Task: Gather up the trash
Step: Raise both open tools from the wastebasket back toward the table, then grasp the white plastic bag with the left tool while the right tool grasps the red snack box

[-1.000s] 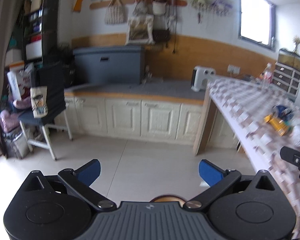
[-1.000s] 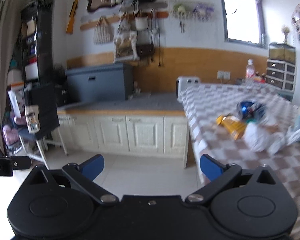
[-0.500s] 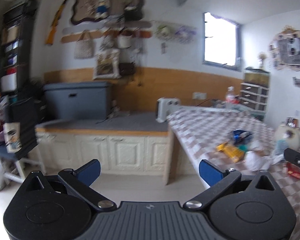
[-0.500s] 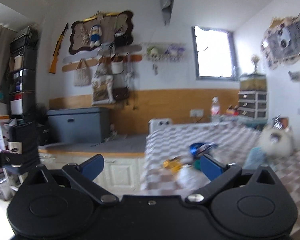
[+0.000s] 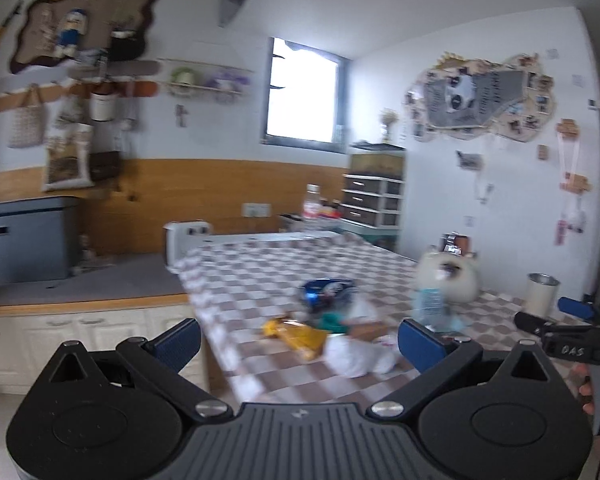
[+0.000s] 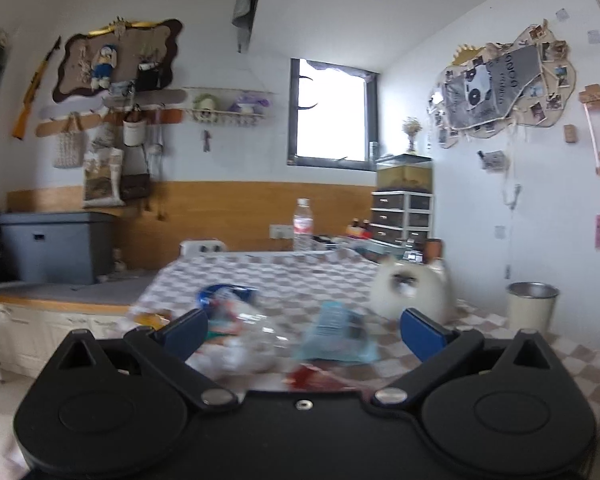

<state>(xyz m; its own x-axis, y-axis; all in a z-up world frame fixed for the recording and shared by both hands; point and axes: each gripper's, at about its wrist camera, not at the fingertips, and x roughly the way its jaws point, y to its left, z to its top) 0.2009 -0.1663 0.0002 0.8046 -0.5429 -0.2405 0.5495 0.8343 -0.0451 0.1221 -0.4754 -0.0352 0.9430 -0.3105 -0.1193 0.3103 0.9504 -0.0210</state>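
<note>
Both grippers' fingers (image 5: pixel 418 344) spread; trash pile (image 5: pixel 332 332) ahead, untouched.

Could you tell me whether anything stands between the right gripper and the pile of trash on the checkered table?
Nothing visible does. The right gripper is open and looks straight at the trash pile on the checkered table. The fluffy cat figure and the cream bin stand further back and to the right of the pile.

The left gripper (image 5: pixel 298 338) hangs with jaws wide apart and empty over the checkered desk (image 5: pixel 260 276), facing blurred trash: a yellow wrapper (image 5: pixel 300 338), a white crumpled bag (image 5: pixel 354 358), a blue packet (image 5: pixel 326 290). The right gripper (image 5: pixel 556 322) shows at the right edge.
</note>
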